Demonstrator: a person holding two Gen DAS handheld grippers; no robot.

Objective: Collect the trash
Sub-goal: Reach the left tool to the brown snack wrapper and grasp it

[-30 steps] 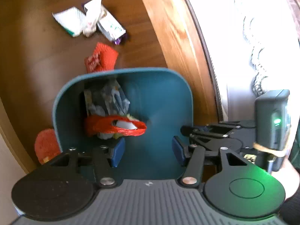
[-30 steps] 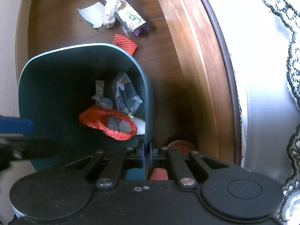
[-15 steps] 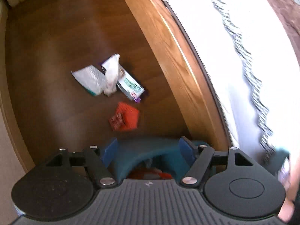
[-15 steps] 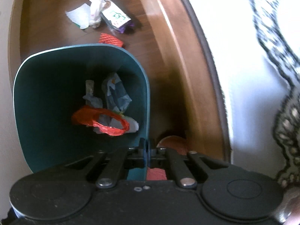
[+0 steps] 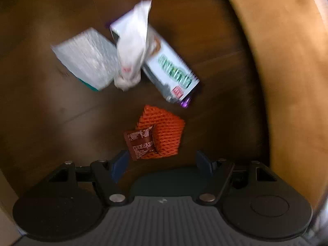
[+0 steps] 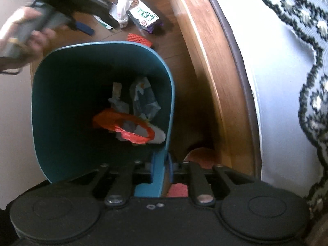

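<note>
My left gripper (image 5: 162,163) is open and empty, just short of an orange foam net (image 5: 164,133) with a brown sachet (image 5: 141,143) lying on it. Beyond lie a white tissue pack (image 5: 86,59), a knotted white bag (image 5: 133,47) and a printed wrapper (image 5: 172,71). My right gripper (image 6: 162,168) is shut on the near rim of the teal trash bin (image 6: 61,102), which holds a red bag (image 6: 127,127) and crumpled wrappers. The left gripper (image 6: 82,27) also shows in the right wrist view, beyond the bin.
A wooden bed frame (image 6: 205,61) with a white lace-edged cover (image 6: 287,61) runs along the right. A red round object (image 6: 202,155) lies on the dark wood floor (image 5: 51,123) by the bin. A pale wall (image 6: 16,102) is at left.
My left gripper has left the bin's mouth and moved forward and down toward the floor trash, still open. My right gripper keeps its hold on the bin rim.
</note>
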